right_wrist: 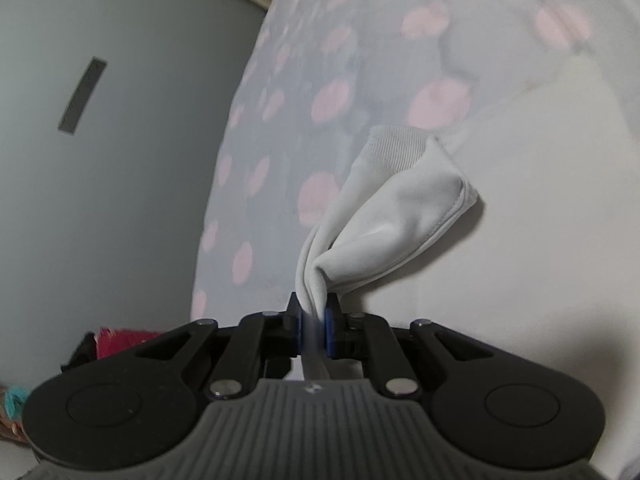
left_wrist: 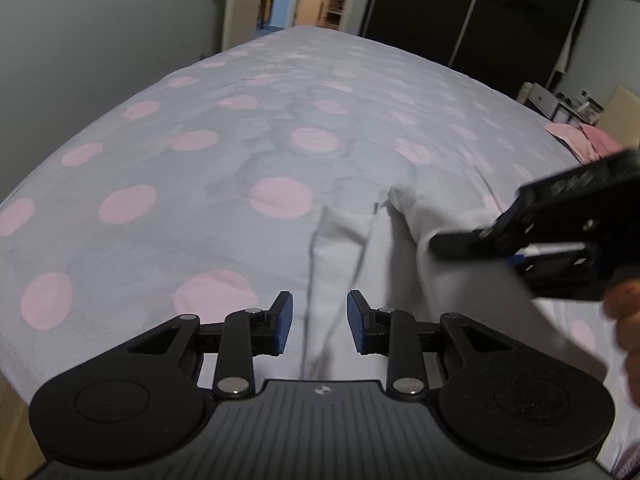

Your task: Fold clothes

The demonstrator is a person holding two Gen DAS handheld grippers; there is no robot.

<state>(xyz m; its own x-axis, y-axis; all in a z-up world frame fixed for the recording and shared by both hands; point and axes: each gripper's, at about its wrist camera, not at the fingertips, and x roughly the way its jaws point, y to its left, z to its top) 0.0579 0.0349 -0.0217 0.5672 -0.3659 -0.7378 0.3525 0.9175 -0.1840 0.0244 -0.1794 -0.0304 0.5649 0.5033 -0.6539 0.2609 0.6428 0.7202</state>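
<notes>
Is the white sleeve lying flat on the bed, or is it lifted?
Lifted. The right hand-held gripper pinches the sleeve, which hangs bunched above the white garment.

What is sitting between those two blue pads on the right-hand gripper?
A bunched fold of the white knit garment, pinched between the right gripper pads, seen in the right wrist view.

My left gripper point(left_wrist: 319, 322) points down and away from me, its blue-padded jaws apart, not pressing on anything. My right gripper point(right_wrist: 313, 326) has its jaws pinched nearly together on a fold of white garment point(right_wrist: 384, 216). A hand point(left_wrist: 626, 320) grips its handle at far right.
</notes>
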